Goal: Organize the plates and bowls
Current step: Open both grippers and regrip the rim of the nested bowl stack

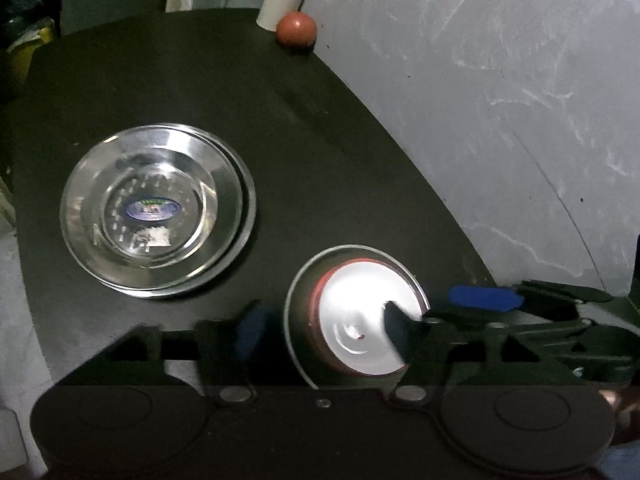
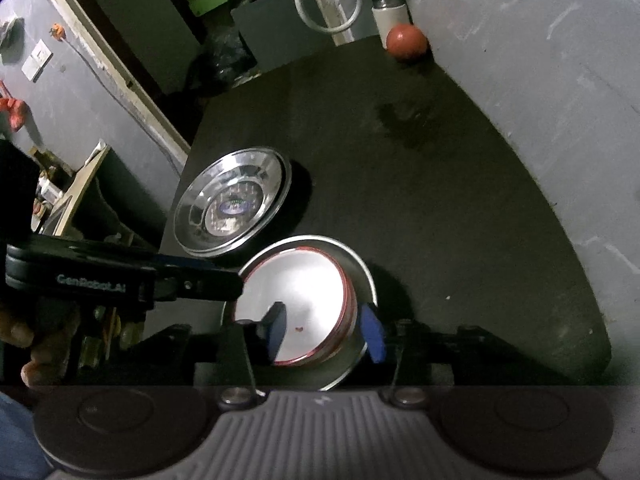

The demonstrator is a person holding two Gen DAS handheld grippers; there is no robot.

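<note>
Two stacks on the dark table (image 2: 440,200), so the sorting looks close to done. The steel plates (image 1: 156,210) sit nested, at least two rims showing, toward the table's left edge. Just beside them stands the bowl stack (image 2: 304,308): white, red-rimmed bowls set inside a wider steel bowl (image 1: 298,308). No loose plate or bowl shows elsewhere in either view; what lies outside them you cannot tell. At the far corner only a red ball (image 1: 297,30) and a white canister (image 1: 280,2), not part of the job as far as can be judged. Your left gripper (image 1: 320,324) hangs above the bowl stack, pitched steeply down, its fingers spread wide to either side of the bowls, pads not pressing anything. Your right gripper (image 2: 326,328) is angled down likewise, jaws parted, with the right side of the stack between its blue pads (image 2: 372,330); contact looks absent, though blur makes that a judgement. Both grippers are empty. What remains, likely: lift clear, perhaps square up the plates.
</note>
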